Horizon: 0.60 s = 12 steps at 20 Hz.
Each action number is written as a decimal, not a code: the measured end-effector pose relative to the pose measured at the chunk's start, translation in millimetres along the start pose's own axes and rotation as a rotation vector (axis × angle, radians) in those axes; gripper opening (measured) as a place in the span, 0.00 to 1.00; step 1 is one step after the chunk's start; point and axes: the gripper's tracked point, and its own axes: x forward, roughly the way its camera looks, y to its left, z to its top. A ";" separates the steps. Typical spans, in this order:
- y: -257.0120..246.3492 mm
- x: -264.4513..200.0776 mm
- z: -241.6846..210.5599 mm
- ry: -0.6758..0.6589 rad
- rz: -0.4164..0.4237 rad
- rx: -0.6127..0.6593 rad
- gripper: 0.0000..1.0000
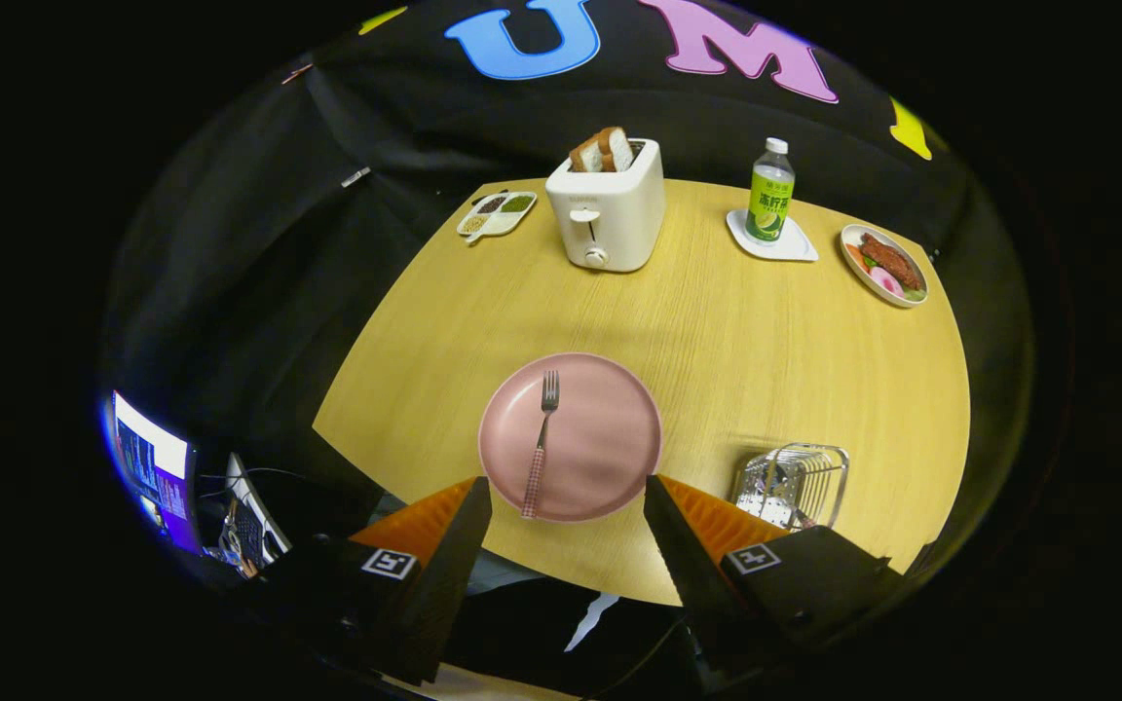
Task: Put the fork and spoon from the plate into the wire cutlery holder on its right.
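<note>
One round pink plate (610, 458) lies on the yellow wood-grain table (717, 341), near the table's front edge. One fork (541, 438) rests on the plate, metal tines pointing away towards the toaster and its pink checked handle reaching the plate's near rim. A spoon cannot be made out on the plate. One wire cutlery holder (792, 484), made of thin shiny metal bars, stands to the right of the plate, apart from it and close to the front edge.

The gripper (566, 497) hangs over the near rim of the plate with its two fingers spread wide, released and holding nothing; the fork handle's end lies between the fingertips, nearer the left one.

Along the far side of the table stand five things: a small white divided tray (496, 214) with four fillings, a smooth cream toaster (608, 204) with two slices of bread (604, 150) in it, one plastic bottle with a green label (771, 192) on a white coaster (795, 245), and one oval dish of food (882, 265). The middle of the table between these and the plate is bare wood, giving open room.
</note>
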 end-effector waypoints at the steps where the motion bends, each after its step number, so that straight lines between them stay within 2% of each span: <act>1: 3.4 11.6 -3.4 0.013 -0.002 -0.003 0.98; 12: 13.7 116.1 -41.5 0.185 -0.065 -0.052 0.98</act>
